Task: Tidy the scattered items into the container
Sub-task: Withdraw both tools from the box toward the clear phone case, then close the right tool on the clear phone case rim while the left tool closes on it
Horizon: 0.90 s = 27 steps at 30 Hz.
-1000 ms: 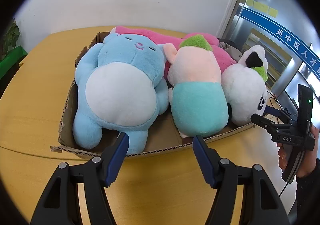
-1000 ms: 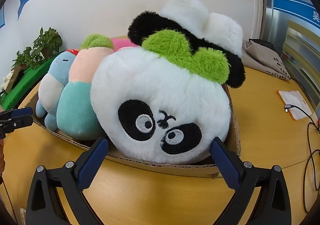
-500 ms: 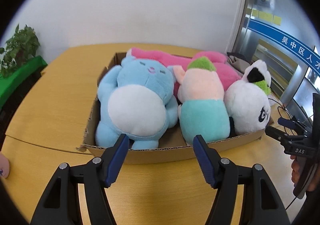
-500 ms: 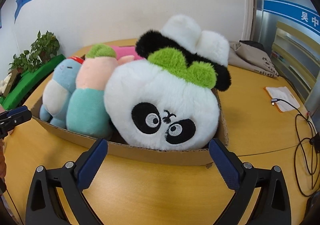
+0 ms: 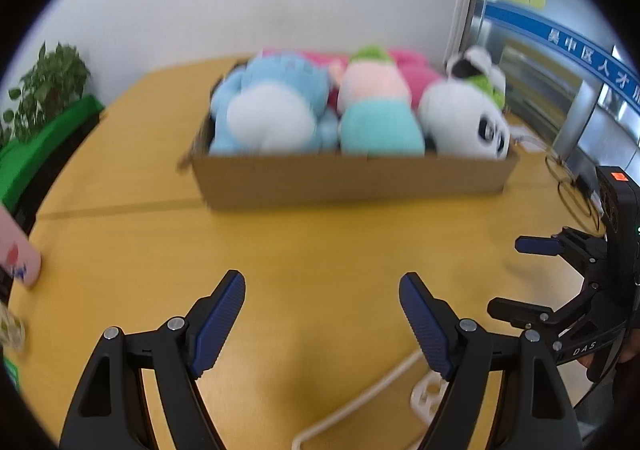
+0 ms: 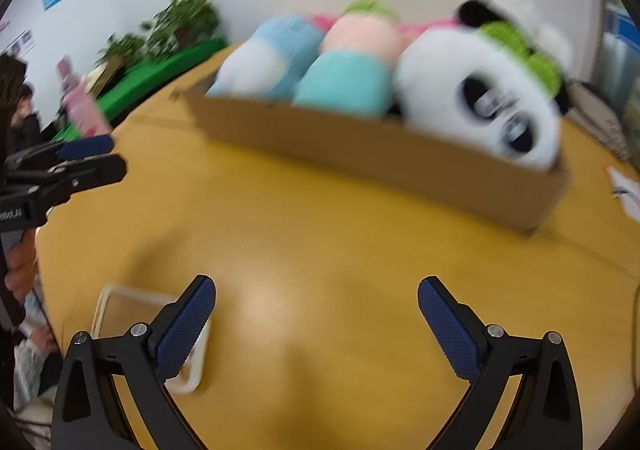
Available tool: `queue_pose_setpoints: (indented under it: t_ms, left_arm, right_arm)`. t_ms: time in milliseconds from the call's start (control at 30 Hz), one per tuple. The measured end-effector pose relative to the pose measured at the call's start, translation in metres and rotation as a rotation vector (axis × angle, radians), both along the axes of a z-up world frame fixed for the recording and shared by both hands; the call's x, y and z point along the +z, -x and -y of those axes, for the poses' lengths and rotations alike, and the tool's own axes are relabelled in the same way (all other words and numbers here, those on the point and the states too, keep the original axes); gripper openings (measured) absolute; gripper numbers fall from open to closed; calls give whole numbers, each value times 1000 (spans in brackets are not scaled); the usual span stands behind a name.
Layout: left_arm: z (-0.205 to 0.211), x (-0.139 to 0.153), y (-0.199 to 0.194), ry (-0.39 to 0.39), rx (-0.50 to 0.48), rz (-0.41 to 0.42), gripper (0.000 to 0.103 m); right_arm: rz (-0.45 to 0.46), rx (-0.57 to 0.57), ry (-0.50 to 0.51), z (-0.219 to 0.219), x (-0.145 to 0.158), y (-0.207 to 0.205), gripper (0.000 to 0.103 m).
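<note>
A: Where do the toys sit?

B: All in the cardboard box, which stands on the yellow bench well beyond both tongs. Its long axis runs left to right across the left wrist view, long side wall facing the camera.

A: And how do the toys lie?

B: Side by side across the box. The blue plush is at the left end, white belly toward the camera. The pink-and-teal plush lies in the middle, its long axis running front to back, green-tufted end away. The panda is at the right end, face turned outward. A pink plush lies behind them.

A: The tongs?

B: The left tongs are empty, jaws opening, over bare bench. The right tongs stand wide apart, holding nothing; a clear tray lies beneath the left finger.
</note>
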<state>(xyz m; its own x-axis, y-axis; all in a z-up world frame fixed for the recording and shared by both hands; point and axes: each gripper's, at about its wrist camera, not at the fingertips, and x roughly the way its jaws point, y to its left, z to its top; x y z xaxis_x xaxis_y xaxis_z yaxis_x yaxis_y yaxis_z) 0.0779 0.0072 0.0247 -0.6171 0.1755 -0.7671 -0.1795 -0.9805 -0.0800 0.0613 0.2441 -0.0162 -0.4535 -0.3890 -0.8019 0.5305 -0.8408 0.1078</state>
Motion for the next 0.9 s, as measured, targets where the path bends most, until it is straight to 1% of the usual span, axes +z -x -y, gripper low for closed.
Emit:
queue_pose_setpoints:
  t_ms: [67, 133, 233, 333, 367, 433, 467, 500, 533, 600, 633, 700, 733, 800, 867, 900]
  left_arm:
    - [6, -15, -15, -3, 5, 65, 79]
    - [11, -26, -28, -2, 6, 110, 79]
    - [13, -39, -46, 0, 8, 177, 79]
    - [10, -50, -64, 18, 4, 215, 79]
    - [7, -55, -69, 25, -3, 231, 78]
    - [3, -64, -75, 35, -6, 260, 78]
    - [2, -67, -76, 29, -4, 271, 74]
    - [2, -70, -77, 16, -2, 283, 62]
    - [1, -72, -77, 10, 2, 288, 58]
    - [-4, -73, -79, 39, 16, 270, 46]
    - [-6, -73, -79, 50, 18, 265, 42]
    - [-8, -72, -77, 52, 31, 261, 33]
    - [-7, -72, -76, 46, 42, 262, 30]
    - [-1, -70, -73, 30, 63, 266, 18]
    - [3, -70, -70, 21, 78, 270, 11]
    - [4, -69, -68, 16, 83, 272, 10]
  right_arm:
    - [32, 36, -18, 13, -14, -12, 102]
    - [49, 60, -22, 22, -21, -20, 102]
    - [32, 73, -57, 32, -25, -28, 99]
    - [47, 50, -61, 33, -31, -28, 90]
    - [60, 52, -59, 34, -34, -28, 84]
    - [45, 55, -81, 35, -36, -32, 80]
    - [40, 58, -87, 36, -36, -33, 76]
    - [40, 63, -83, 37, -35, -34, 69]
    - [41, 66, -76, 37, -34, -34, 65]
    - [35, 74, -81, 39, -33, -37, 49]
    - [32, 81, -83, 40, -33, -38, 45]
    - [43, 94, -65, 41, -33, -40, 28]
    - [45, 98, -62, 41, -33, -40, 25]
    - [53, 109, -55, 42, -32, -41, 14]
    - [64, 115, -48, 42, -31, -43, 8]
    - [61, 116, -57, 43, -31, -44, 8]
